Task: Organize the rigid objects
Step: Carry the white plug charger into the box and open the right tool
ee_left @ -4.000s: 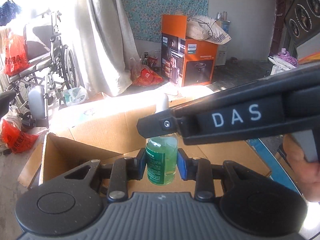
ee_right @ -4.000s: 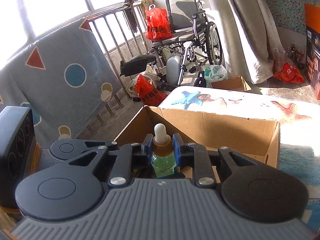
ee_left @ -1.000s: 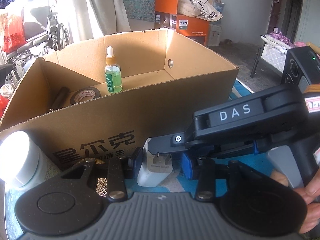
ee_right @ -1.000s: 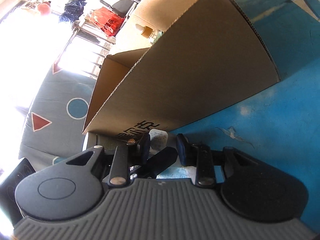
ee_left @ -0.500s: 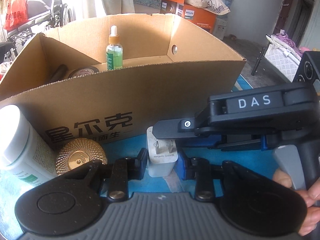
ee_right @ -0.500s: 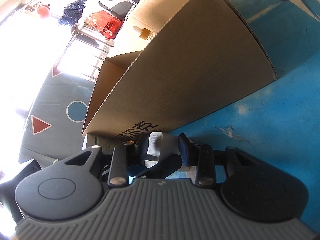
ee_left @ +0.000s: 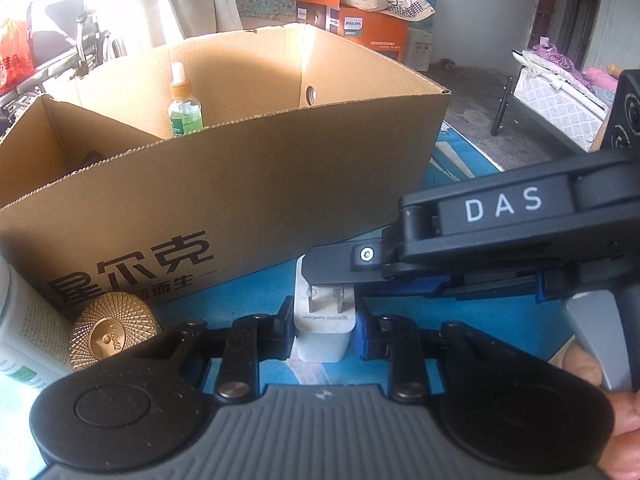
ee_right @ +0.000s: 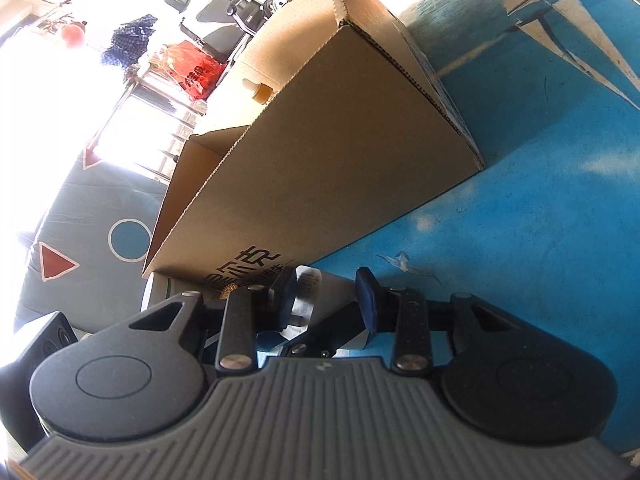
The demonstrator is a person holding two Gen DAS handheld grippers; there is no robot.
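Left wrist view: my left gripper jaws, just closing, clench the white charger; my right gripper, jaws' state unclear, crosses above, cardboard box ahead, gold lid left.

A blue sea-print table top carries an open cardboard box; in front of it stand a white plug adapter, a gold ribbed lid and a white bottle

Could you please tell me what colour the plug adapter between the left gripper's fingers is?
The plug adapter is white with metal prongs, seen best in the left wrist view.
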